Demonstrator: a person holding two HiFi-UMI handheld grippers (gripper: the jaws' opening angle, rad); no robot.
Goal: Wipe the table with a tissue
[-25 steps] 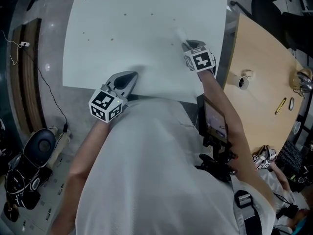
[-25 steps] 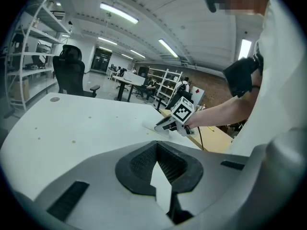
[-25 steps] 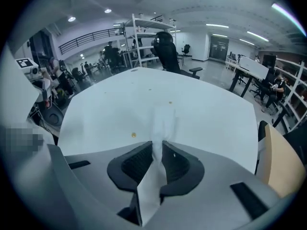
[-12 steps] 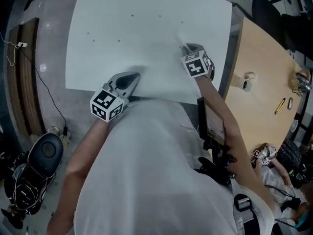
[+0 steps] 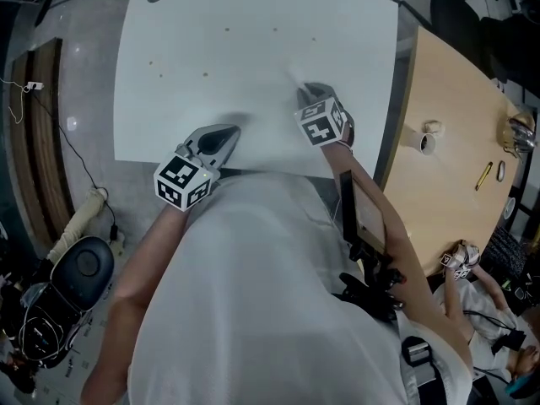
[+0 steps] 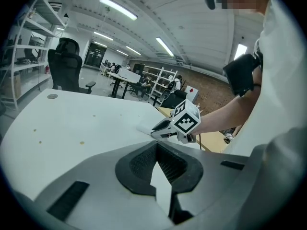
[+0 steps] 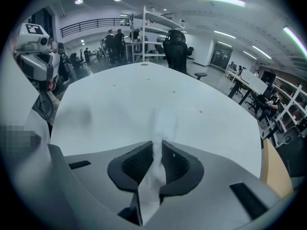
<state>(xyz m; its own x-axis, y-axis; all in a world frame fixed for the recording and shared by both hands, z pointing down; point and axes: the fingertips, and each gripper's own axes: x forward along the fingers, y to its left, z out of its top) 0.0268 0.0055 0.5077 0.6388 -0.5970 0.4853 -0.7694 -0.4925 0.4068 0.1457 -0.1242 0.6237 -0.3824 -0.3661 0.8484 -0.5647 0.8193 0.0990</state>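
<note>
Tissue (image 7: 157, 164), pinched in the right gripper (image 5: 305, 89) whose jaws just tightened, touches the table (image 5: 253, 7) near its front edge; the left gripper (image 5: 218, 135) is closed and empty; specks (image 5: 205, 74) farther in seem not yet wiped.

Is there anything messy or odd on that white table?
Only a few small brownish spots dot the far half of the white table, perhaps dried drips. The right hand-held gripper pinches a white tissue. Nothing looks spilled or damaged.

Blurred, centre of right gripper view: tip of tissue (image 7: 156, 162). Too small to identify, head view's upper left: specks (image 5: 205, 75) on table (image 5: 337, 24).
</note>
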